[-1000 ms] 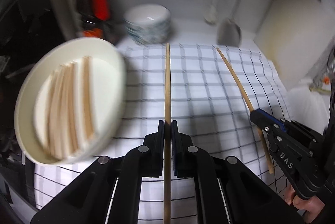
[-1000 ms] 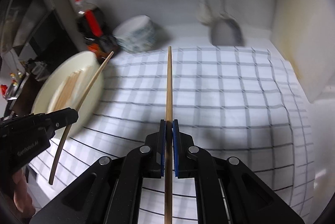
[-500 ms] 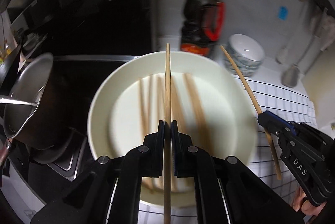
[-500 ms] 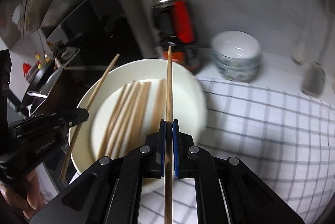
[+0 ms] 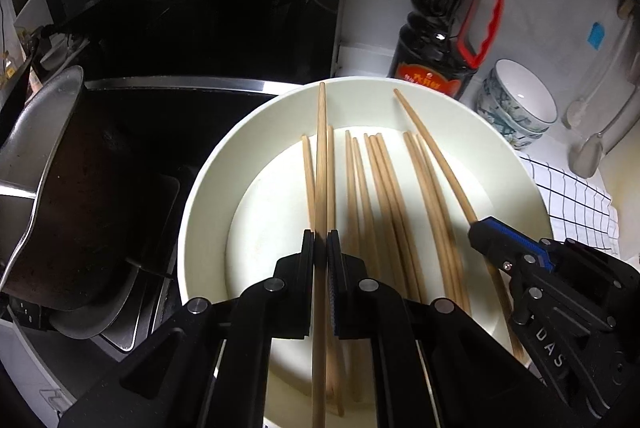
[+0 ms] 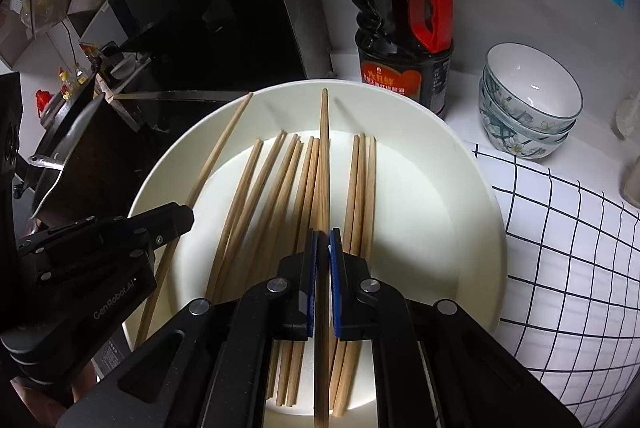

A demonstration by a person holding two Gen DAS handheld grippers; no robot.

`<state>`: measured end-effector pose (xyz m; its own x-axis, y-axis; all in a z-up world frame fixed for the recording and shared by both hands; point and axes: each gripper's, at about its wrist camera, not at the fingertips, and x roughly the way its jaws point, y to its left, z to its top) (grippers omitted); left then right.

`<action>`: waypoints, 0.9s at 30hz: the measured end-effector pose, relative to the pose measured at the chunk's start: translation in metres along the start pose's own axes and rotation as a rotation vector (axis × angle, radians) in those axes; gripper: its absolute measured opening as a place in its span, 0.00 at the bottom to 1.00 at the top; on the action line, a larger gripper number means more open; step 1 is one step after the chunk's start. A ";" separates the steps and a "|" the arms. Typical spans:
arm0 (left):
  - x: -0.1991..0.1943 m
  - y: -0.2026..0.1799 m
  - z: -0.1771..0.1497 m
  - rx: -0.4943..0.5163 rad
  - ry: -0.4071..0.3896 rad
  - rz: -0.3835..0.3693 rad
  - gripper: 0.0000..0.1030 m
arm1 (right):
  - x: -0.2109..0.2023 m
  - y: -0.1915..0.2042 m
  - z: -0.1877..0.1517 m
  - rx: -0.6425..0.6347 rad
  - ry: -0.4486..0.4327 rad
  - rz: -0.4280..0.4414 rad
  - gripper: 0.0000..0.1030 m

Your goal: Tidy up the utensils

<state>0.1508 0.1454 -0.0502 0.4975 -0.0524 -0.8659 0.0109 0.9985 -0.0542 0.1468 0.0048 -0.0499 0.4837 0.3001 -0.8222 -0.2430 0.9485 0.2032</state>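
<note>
Sitting on a white bench (image 6: 464, 108) against a white wall: a checked cloth (image 6: 568, 252) spreading to the right, a cream plate (image 5: 208, 188) lying at its left edge, a dark sauce bottle (image 6: 404, 40) with a red handle standing just behind the plate, stacked patterned bowls (image 6: 528, 116) resting to the right of the bottle. Adjoining on the left: a black stove top (image 5: 160, 116) carrying a dark pan (image 5: 52, 196), with a steel range hood showing above in the right wrist view. Hanging at far right in the left wrist view: pale ladles or spoons, blurred. Lying loose in the plate, roughly parallel and pointing away from the cameras: a batch of wooden chopsticks (image 5: 376, 196). Hovering over the plate's left half: left gripper (image 5: 321, 248), pads pinching together on a single chopstick (image 5: 321, 156), its tip reaching to the far rim. Hovering over the plate's middle to right: right gripper (image 6: 322, 248), likewise clamping its own chopstick (image 6: 323, 156), stick running straight ahead toward the bottle. Both held sticks staying clear above the loose batch as far as can be judged; contact with the plate not discernible. Grippers sitting side by side, near each other, each visible at the edge of the other's view, both angling downward at the plate.
</note>
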 end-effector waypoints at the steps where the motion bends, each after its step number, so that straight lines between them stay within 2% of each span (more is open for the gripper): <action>1: 0.000 0.002 0.000 -0.008 0.005 0.006 0.10 | 0.000 0.000 0.000 0.003 0.001 -0.005 0.06; 2: -0.001 0.006 -0.001 -0.017 0.008 0.005 0.21 | -0.002 -0.001 0.000 0.008 -0.007 -0.010 0.11; 3: -0.003 0.007 -0.001 -0.025 0.003 0.005 0.35 | -0.004 -0.001 0.001 0.010 -0.010 -0.015 0.16; 4: -0.007 0.009 -0.002 -0.032 -0.007 0.013 0.44 | -0.007 -0.002 0.001 0.008 -0.021 -0.024 0.16; 5: -0.012 0.011 -0.003 -0.040 -0.022 0.029 0.61 | -0.010 -0.003 0.000 0.004 -0.027 -0.032 0.16; 6: -0.016 0.012 -0.004 -0.045 -0.036 0.038 0.64 | -0.014 -0.003 -0.001 0.002 -0.032 -0.038 0.16; 11: -0.031 0.014 -0.009 -0.063 -0.031 0.048 0.69 | -0.032 -0.007 -0.008 0.023 -0.050 -0.045 0.22; 27: -0.075 -0.002 -0.030 -0.036 -0.070 0.085 0.73 | -0.080 -0.008 -0.038 0.021 -0.091 -0.046 0.30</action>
<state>0.0875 0.1464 0.0005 0.5549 0.0346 -0.8312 -0.0646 0.9979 -0.0016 0.0781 -0.0309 -0.0062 0.5687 0.2634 -0.7792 -0.2020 0.9631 0.1782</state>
